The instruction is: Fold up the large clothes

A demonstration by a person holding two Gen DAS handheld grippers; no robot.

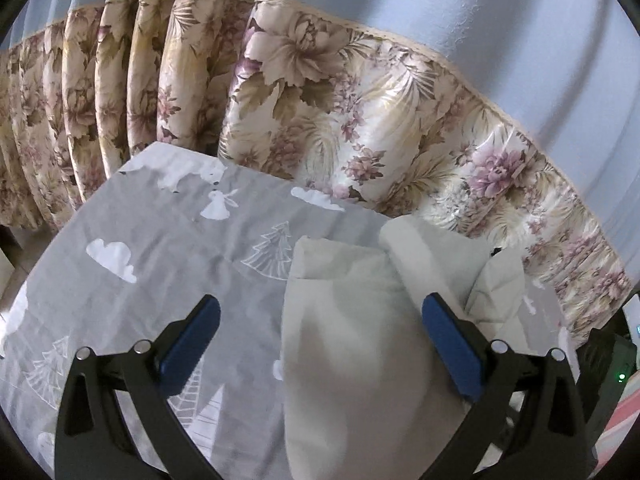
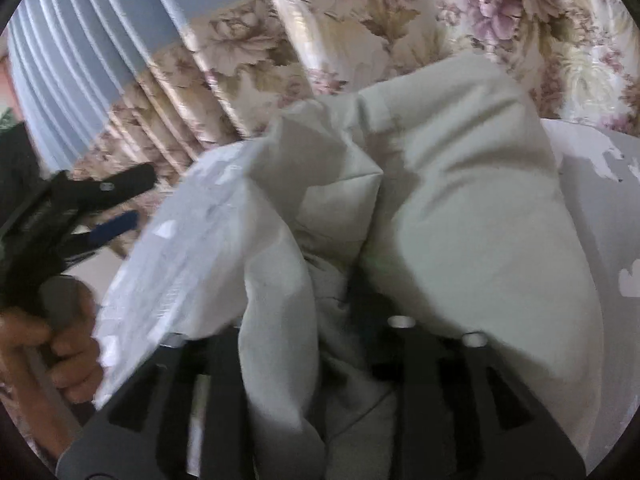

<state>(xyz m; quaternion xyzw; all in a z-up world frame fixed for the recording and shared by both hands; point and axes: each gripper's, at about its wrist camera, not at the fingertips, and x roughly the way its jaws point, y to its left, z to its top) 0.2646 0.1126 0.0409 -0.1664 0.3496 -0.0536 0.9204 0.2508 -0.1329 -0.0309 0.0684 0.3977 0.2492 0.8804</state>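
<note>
A pale grey-green garment (image 1: 352, 344) lies folded lengthwise on a grey sheet with white clouds and trees (image 1: 160, 240). My left gripper (image 1: 320, 332) is open above the garment's left edge, touching nothing. In the right wrist view the same garment (image 2: 460, 208) is bunched up and draped over my right gripper (image 2: 320, 316), whose fingertips are buried in the cloth, shut on a fold. The left gripper (image 2: 124, 200) also shows there at the left, open, held by a hand.
A floral curtain with a blue upper part (image 1: 360, 112) hangs right behind the sheet's far edge. The sheet's left edge drops off to a floor (image 1: 12, 272). A dark device with a green light (image 1: 616, 364) sits at the right.
</note>
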